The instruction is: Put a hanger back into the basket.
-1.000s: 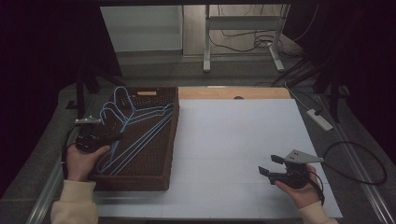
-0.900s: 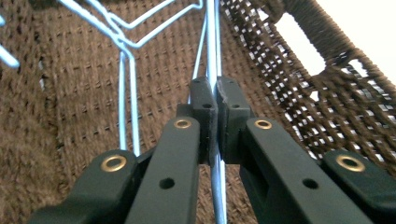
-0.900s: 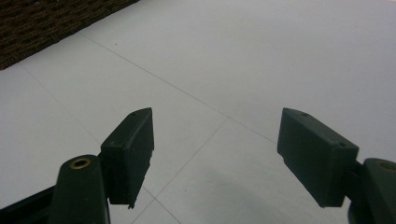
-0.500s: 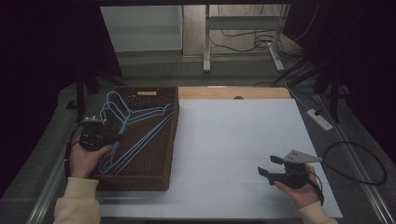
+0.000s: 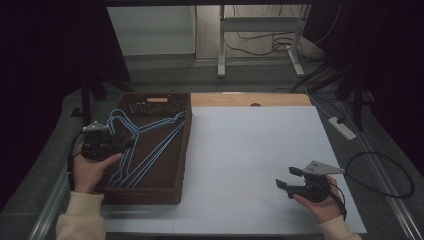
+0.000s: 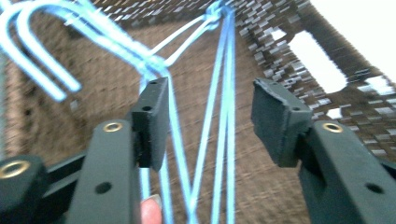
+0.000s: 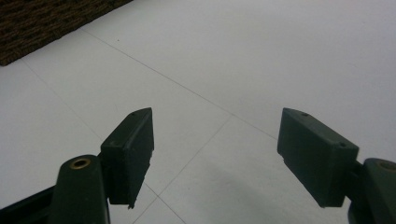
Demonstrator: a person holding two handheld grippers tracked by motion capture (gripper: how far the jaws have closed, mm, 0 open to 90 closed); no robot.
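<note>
Several blue wire hangers (image 5: 150, 145) lie in a brown wicker basket (image 5: 186, 150) at the table's left. My left gripper (image 5: 126, 144) reaches in over the basket's left wall, and its jaws have just been opening. In the left gripper view the left gripper (image 6: 210, 121) stands open. The hangers' (image 6: 224, 93) blue wires run between the pads without being pressed, over the basket's woven floor (image 6: 280, 46). My right gripper (image 5: 285, 177) rests near the front right of the white table, open and holding nothing. The right gripper (image 7: 215, 149) shows bare table between its jaws.
A white sheet (image 5: 260, 150) covers the table right of the basket, with a wooden strip (image 5: 250, 99) at its far edge. A power strip (image 5: 342, 127) and a looped cable (image 5: 380, 175) lie off the right side. The basket's corner (image 7: 37, 23) shows far left in the right gripper view.
The left gripper's jaws have opened and let go of the hangers, whose hook ends have dropped lower in the basket. The right gripper has not moved.
</note>
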